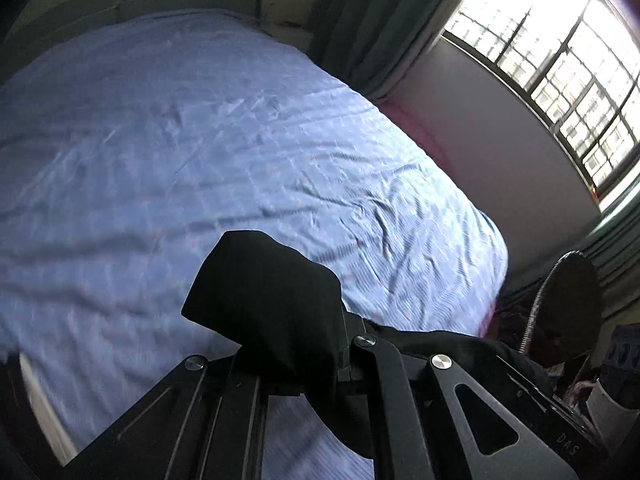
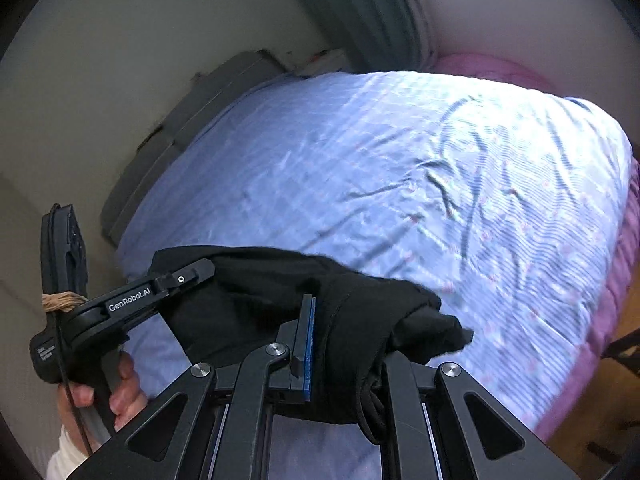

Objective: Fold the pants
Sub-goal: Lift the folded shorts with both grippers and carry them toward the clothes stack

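Black pants (image 1: 272,312) hang bunched in the air above a bed with a blue sheet (image 1: 180,140). In the left wrist view my left gripper (image 1: 308,344) is shut on a fold of the cloth, which drapes over its fingers and hides the tips. From there the cloth runs off to the right. The right wrist view shows my right gripper (image 2: 344,352) shut on the black pants (image 2: 280,300); its blue-padded finger (image 2: 308,340) presses the cloth, and the other finger is covered. To its left, my left gripper (image 2: 188,276) pinches the same garment, held by a hand (image 2: 120,392).
The blue sheet (image 2: 400,180) is wrinkled and bare. A grey headboard (image 2: 180,140) stands against the wall. A pink cover (image 2: 624,272) hangs at the bed's side above wood floor (image 2: 600,400). A barred window (image 1: 560,60), curtains (image 1: 360,20) and a dark oval object (image 1: 572,304) lie to the right.
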Motion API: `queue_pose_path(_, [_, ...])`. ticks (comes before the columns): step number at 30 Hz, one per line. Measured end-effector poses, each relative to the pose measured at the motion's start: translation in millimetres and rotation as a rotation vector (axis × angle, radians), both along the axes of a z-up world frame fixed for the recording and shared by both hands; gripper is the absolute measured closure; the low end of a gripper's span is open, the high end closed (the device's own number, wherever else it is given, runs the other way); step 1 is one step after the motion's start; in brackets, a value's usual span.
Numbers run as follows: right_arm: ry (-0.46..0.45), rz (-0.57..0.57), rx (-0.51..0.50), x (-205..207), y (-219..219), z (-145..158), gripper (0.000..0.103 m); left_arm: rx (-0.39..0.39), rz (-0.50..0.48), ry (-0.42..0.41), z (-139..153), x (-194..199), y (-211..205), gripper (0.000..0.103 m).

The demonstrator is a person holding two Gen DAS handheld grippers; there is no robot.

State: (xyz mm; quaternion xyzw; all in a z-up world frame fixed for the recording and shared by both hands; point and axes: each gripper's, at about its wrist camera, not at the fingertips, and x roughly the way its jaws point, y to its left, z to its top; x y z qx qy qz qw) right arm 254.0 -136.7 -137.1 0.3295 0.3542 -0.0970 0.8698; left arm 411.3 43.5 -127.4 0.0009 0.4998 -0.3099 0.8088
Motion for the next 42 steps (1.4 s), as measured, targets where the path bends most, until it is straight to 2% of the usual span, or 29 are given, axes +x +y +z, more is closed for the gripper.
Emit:
queue_pose_path(5, [0.003, 0.112, -0.016, -41.1, 34.9, 28.6, 0.092, -0.020, 0.081, 0.017, 22.4, -55.1, 41.0, 0.094])
queue_pose_path(10, [-0.046, 0.222, -0.055, -79.4, 66.3, 53.8, 0.092, -0.055, 0.181, -0.008, 45.8, -110.7, 85.1, 0.094])
queue_pose_path(13, [-0.063, 0.266, -0.046, -95.0, 81.4, 62.0, 0.092, -0.059, 0.238, -0.023, 58.2, -137.4, 113.5, 0.094])
queue_pose_path(17, [-0.085, 0.331, -0.050, -116.8, 109.5, 69.2, 0.092, -0.046, 0.281, -0.037, 71.4, -164.9, 148.2, 0.094])
queue_pose_path(22, [-0.089, 0.371, -0.005, -135.4, 148.4, 74.6, 0.092, -0.053, 0.320, -0.043, 86.0, -187.3, 192.8, 0.094])
queue_pose_path(30, [-0.135, 0.408, -0.026, -144.7, 229.2, 102.8, 0.092, -0.084, 0.318, -0.111, 116.9, -202.0, 288.6, 0.094])
queue_pose_path(37, [-0.167, 0.324, -0.020, -145.5, 320.5, 120.1, 0.092, -0.114, 0.223, -0.123, 137.9, -177.7, 374.5, 0.094])
queue_pose_path(42, [-0.168, 0.306, 0.001, -134.1, 377.6, 130.8, 0.092, -0.129, 0.221, -0.109, 148.4, -160.0, 428.8, 0.094])
